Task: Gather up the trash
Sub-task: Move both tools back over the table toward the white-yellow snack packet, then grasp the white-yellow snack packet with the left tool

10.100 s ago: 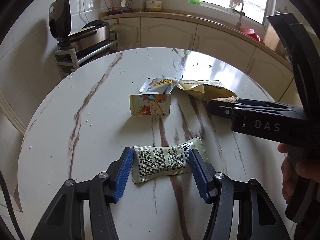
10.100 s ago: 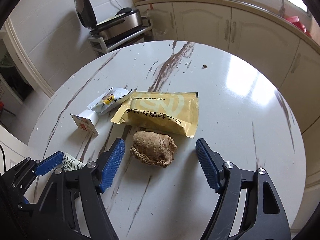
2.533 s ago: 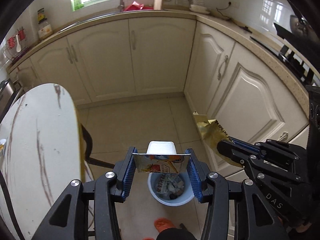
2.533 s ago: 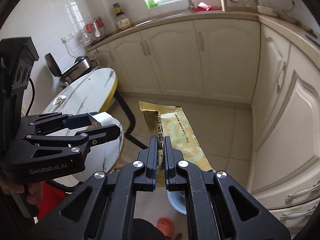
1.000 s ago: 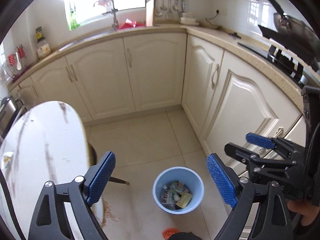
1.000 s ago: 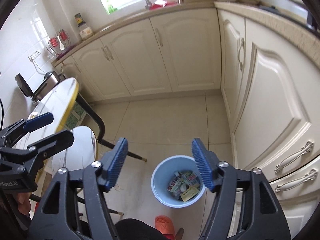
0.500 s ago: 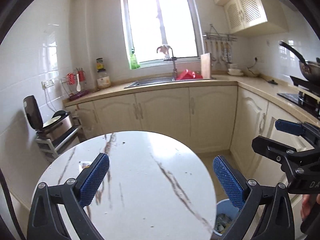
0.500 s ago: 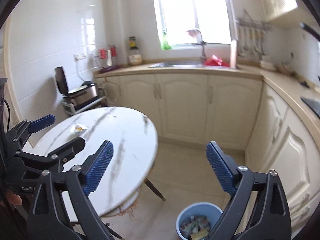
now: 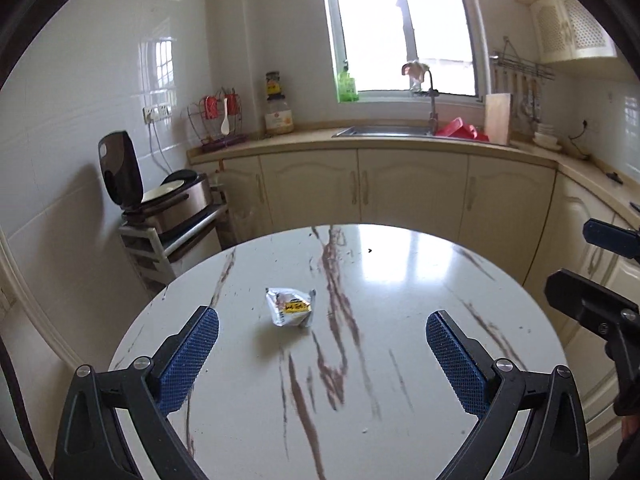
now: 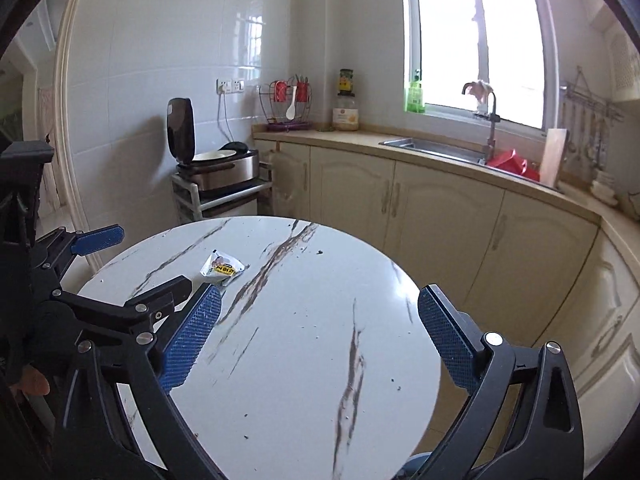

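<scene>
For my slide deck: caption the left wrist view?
Open left gripper faces one remaining wrapper on the marble table.

No text can be read — the yellow label on the wrapper (image 9: 291,307), lying on the table (image 9: 400,360), is too blurred.

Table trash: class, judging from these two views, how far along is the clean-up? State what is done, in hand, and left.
Done: the table holds only one wrapper, with crumbs scattered about. In hand: nothing; the left gripper and right gripper are both open and empty. Left: pick up that wrapper, which lies ahead of the left gripper, and bin it.
</scene>
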Demonstrator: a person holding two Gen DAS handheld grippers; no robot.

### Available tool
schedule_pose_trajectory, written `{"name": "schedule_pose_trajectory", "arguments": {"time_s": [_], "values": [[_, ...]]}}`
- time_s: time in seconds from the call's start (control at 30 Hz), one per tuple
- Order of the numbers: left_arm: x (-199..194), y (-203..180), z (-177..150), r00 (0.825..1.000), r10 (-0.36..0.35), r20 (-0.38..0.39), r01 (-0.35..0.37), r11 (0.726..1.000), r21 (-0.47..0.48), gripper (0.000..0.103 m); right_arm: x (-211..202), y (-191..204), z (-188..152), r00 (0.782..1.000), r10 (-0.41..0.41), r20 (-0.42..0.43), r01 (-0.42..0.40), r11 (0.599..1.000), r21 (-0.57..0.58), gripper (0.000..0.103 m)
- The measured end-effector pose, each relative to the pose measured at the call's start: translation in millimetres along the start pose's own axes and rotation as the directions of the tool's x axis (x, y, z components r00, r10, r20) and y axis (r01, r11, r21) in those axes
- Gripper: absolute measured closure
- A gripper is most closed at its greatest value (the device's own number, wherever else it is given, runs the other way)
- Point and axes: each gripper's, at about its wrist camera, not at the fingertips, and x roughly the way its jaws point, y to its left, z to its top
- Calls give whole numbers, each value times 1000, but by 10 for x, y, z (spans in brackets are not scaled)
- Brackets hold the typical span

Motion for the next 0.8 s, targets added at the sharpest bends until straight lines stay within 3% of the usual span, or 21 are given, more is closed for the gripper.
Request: {"name": "schedule_pose_trajectory", "arguments": {"time_s": [0.2, 0.33, 0.5, 0.53, 0.57, 0.63, 0.73, 0.8], "values": [[608, 299, -1, 986, -10, -163, -11, 992, -125, 1, 480, -55, -116, 995, 16, -101, -13, 1000, 26, 4], [876, 390, 34, 975, -18, -222, -25, 982, -188, 2, 646, -155, -208, 990, 24, -142, -19, 999, 34, 4], [1318, 340, 379, 948, -52, -315, -24, 972, -234, 3, 840, -311, -251, 984, 7, -180, 3, 998, 60, 4], [1367, 312, 394, 941, -49, -334, -30, 973, -227, 5, 872, -339, -254, 982, 7, -188, 7, 997, 71, 4], [1426, 295, 438, 934, -49, -353, -33, 974, -224, 15, 885, -371, -259, 981, 9, -195, 7, 997, 82, 4], [1569, 280, 529, 924, -50, -379, -38, 975, -221, 27, 907, -421, -264, 980, 16, -198, 3, 995, 97, 4], [1741, 196, 716, 923, -46, -382, -34, 979, -200, 35, 920, -472, -276, 979, 8, -202, 11, 995, 96, 4], [1878, 98, 790, 924, -28, -382, -40, 985, -170, 49, 911, -511, -280, 979, 9, -204, 12, 995, 104, 4]]}}
